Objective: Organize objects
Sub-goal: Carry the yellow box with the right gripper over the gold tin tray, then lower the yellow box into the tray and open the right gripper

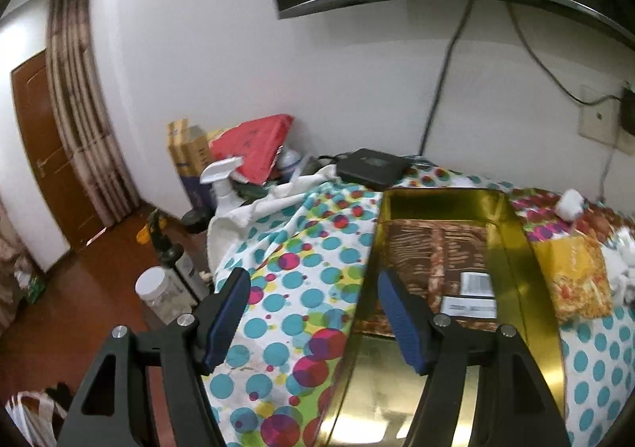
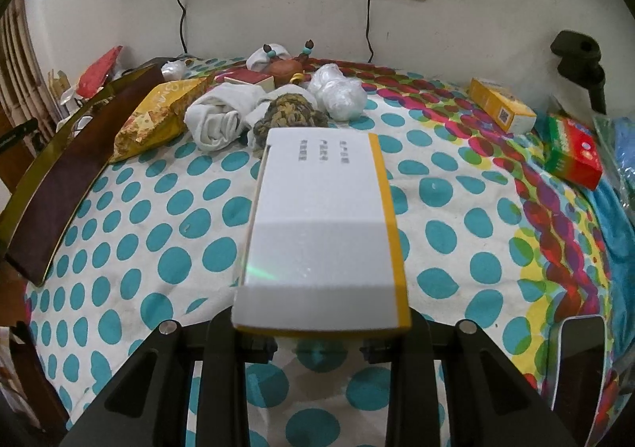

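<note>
My left gripper [image 1: 313,318] is open, its blue pads [image 1: 228,322] apart with nothing pressed between them. It straddles the left wall of an open gold tin [image 1: 516,233] on the dotted cloth. One finger is inside the tin, the other over the cloth. A brown packet [image 1: 436,256] lies in the tin. My right gripper [image 2: 321,332] is shut on a white box with a yellow edge [image 2: 321,225], held above the dotted cloth [image 2: 158,229]. The box hides its fingertips. In the right wrist view the tin [image 2: 59,177] stands at the left.
A yellow snack bag [image 2: 158,114], rolled white cloth [image 2: 214,121], plastic bundle [image 2: 337,94], yellow box [image 2: 500,106] and red-green box [image 2: 571,153] lie farther back. A phone [image 2: 575,359] lies near right. A spray bottle [image 1: 222,177] and black box [image 1: 373,165] sit by the wall.
</note>
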A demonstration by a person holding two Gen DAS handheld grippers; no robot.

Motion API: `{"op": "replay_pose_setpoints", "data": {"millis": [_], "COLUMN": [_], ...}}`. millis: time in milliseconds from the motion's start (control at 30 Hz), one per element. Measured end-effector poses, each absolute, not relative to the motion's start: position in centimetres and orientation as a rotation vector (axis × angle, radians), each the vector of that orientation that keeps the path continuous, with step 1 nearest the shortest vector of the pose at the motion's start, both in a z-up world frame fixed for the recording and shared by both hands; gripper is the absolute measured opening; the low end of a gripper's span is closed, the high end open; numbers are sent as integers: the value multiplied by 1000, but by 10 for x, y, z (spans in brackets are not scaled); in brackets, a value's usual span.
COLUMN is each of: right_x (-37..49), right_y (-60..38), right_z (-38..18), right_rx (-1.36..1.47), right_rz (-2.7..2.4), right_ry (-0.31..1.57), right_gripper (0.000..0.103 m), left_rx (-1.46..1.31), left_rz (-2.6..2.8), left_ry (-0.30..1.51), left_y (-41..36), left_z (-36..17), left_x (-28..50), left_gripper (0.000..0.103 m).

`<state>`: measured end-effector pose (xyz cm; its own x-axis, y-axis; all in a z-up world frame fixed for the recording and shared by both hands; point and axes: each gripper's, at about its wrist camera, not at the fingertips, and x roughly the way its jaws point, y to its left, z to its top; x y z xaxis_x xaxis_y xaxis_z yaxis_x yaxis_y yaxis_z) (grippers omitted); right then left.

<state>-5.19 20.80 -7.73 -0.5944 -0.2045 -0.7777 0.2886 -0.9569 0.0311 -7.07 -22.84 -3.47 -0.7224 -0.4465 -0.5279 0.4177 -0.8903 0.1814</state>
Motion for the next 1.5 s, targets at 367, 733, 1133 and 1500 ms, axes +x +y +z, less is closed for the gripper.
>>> {"op": "replay_pose_setpoints", "data": {"millis": [367, 733, 1133, 1500], "right_x": [-39, -41, -60, -70], "right_y": [154, 26, -114, -146], "right_z": [-15, 29, -11, -35], "right_rx": [1076, 1004, 1147, 1254], "right_rz": [-2537, -2263, -2039, -1978], "right_ry": [172, 152, 301, 386], "right_gripper": [28, 28, 28, 28], "left_rx": [760, 835, 839, 858], "left_rz": [-2736, -2794, -2727, -2707], "left_ry": [-64, 111, 185, 238], "left_y": [-191, -200, -233, -244], "left_z": [-4, -2, -8, -16], "left_x": [-16, 66, 93, 91], "left_gripper": [69, 69, 69, 69]}}
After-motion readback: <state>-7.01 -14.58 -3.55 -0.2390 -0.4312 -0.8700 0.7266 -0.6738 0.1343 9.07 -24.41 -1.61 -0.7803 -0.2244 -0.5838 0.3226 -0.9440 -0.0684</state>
